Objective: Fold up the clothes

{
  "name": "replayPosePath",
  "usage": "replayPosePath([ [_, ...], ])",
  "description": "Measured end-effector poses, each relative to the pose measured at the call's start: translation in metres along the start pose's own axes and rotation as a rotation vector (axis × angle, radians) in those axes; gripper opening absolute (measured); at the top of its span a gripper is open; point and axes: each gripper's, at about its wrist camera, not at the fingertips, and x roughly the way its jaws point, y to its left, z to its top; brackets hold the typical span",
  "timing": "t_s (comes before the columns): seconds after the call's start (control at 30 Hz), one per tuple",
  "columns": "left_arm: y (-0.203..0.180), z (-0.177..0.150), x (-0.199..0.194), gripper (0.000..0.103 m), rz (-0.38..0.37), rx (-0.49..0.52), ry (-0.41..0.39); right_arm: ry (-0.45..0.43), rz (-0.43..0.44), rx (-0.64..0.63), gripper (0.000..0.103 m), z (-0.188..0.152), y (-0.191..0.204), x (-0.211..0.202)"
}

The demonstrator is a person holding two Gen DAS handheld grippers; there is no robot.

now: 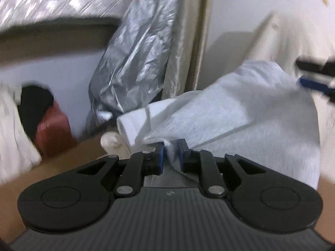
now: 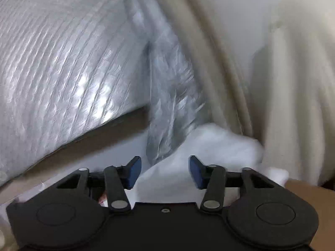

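A light grey garment (image 1: 240, 108) hangs in the air in the left wrist view. My left gripper (image 1: 171, 148) is shut on a bunched edge of it, with cloth squeezed between the blue pads. At the far right of that view the right gripper (image 1: 314, 79) shows as blurred black and blue fingers at the garment's upper corner. In the right wrist view my right gripper (image 2: 165, 167) stands open, its blue pads well apart, with the same pale garment (image 2: 211, 146) lying between and beyond them. Both views are motion-blurred.
A silver plastic-wrapped bundle (image 1: 134, 58) leans against the wall (image 1: 240, 10). A wrapped mattress (image 2: 58, 62) fills the left. A cream curtain (image 2: 261, 62) hangs at the right. A red-brown box (image 1: 52, 131) and dark cloth (image 1: 33, 102) sit at the left, over a brown surface (image 1: 69, 165).
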Motion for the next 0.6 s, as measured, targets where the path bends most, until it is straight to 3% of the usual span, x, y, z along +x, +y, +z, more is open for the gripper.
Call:
replayPosePath([
  [0.03, 0.002, -0.001, 0.000, 0.014, -0.004, -0.013, 0.001, 0.030, -0.012, -0.055, 0.052, -0.001, 0.010, 0.012],
  [0.07, 0.004, -0.002, 0.001, 0.014, -0.008, -0.026, 0.002, 0.064, -0.082, -0.167, 0.051, -0.004, 0.020, 0.026],
  [0.17, 0.006, -0.004, 0.003, 0.016, -0.026, -0.042, 0.000, 0.075, -0.182, -0.285, 0.052, -0.009, 0.019, 0.055],
  [0.33, 0.003, -0.001, 0.012, 0.017, -0.031, -0.062, 0.008, 0.063, -0.208, -0.095, 0.051, -0.017, -0.015, 0.072],
  [0.53, -0.013, -0.001, 0.015, 0.020, 0.052, -0.044, 0.017, 0.068, -0.220, -0.071, 0.051, -0.035, -0.024, 0.059],
  [0.6, -0.022, 0.001, 0.012, 0.034, 0.132, 0.019, 0.019, 0.057, -0.240, -0.106, 0.050, -0.030, -0.017, 0.047],
])
